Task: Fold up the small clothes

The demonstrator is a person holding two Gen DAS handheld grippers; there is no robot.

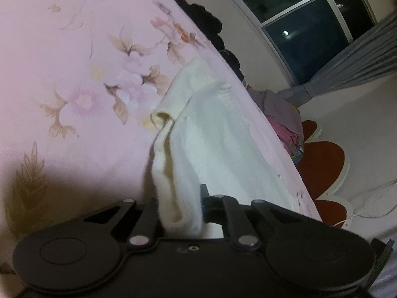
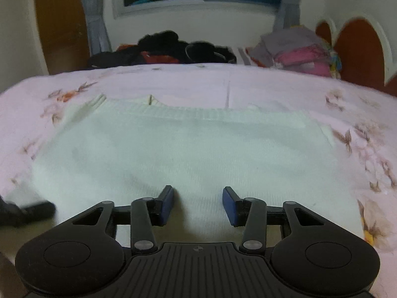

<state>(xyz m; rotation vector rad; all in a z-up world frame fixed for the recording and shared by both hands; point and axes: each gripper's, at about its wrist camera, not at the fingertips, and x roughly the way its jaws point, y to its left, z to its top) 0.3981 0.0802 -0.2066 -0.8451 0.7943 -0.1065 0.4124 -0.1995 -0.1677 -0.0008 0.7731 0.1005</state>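
A cream knitted sweater [image 2: 173, 149] lies spread flat on the pink floral bedsheet [image 2: 273, 89]. My right gripper [image 2: 198, 204] is open and empty, just above the sweater's near edge. My left gripper [image 1: 180, 206] is shut on a bunched edge of the same sweater [image 1: 211, 134] and lifts it off the sheet [image 1: 74, 62]; the fabric hides most of its fingers. A dark blurred shape [image 2: 27, 212] at the left of the right wrist view may be the left gripper.
A heap of dark clothes [image 2: 168, 49] and a stack of grey and pink clothes [image 2: 297, 52] lie at the far side of the bed. A red and white headboard [image 2: 357, 49] stands at the right. A window with grey curtains [image 1: 310, 24] is behind.
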